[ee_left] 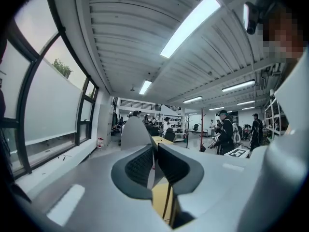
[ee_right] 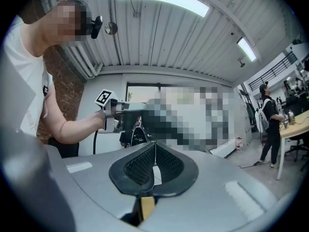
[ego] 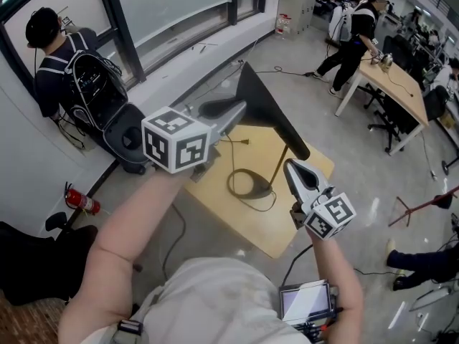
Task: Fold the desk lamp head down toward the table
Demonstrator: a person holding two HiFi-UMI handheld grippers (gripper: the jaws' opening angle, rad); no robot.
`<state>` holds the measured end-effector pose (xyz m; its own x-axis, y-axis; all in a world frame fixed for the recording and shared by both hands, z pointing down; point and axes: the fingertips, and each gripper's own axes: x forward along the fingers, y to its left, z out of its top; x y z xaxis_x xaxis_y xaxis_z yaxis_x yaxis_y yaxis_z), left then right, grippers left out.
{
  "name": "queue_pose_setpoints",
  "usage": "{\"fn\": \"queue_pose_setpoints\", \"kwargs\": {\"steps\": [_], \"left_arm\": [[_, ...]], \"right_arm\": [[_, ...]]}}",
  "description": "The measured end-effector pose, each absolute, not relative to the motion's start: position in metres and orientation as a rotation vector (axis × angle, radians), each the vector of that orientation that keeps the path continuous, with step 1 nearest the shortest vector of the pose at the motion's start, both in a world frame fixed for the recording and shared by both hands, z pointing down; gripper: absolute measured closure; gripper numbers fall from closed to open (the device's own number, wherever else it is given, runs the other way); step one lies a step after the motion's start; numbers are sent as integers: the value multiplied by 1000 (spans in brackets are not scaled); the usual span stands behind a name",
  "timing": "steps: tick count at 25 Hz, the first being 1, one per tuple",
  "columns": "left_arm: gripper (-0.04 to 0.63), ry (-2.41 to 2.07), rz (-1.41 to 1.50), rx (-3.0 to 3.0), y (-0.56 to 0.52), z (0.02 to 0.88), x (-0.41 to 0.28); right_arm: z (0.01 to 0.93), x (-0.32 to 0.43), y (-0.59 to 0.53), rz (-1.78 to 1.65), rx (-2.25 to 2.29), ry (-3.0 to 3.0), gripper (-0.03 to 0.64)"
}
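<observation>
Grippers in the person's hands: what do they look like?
The left gripper and right gripper are grey, with long pointed jaws and dark ribbed pads. Each carries a white cube printed with black square markers. The person wears a light short-sleeved shirt.

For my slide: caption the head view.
Left gripper grips the lamp head above the table; right gripper shut, empty, nearby.
</observation>
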<state>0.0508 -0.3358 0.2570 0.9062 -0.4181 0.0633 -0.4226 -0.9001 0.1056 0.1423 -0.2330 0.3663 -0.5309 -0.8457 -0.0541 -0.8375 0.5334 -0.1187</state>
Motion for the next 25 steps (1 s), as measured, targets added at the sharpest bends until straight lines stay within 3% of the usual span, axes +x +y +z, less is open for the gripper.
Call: {"fn": "queue_pose_setpoints", "kwargs": {"steps": [25], "left_arm": [[545, -673, 1, 2935, -351, 289, 28]], "right_arm": [[370, 115, -253, -121, -1437, 2742, 600]]}}
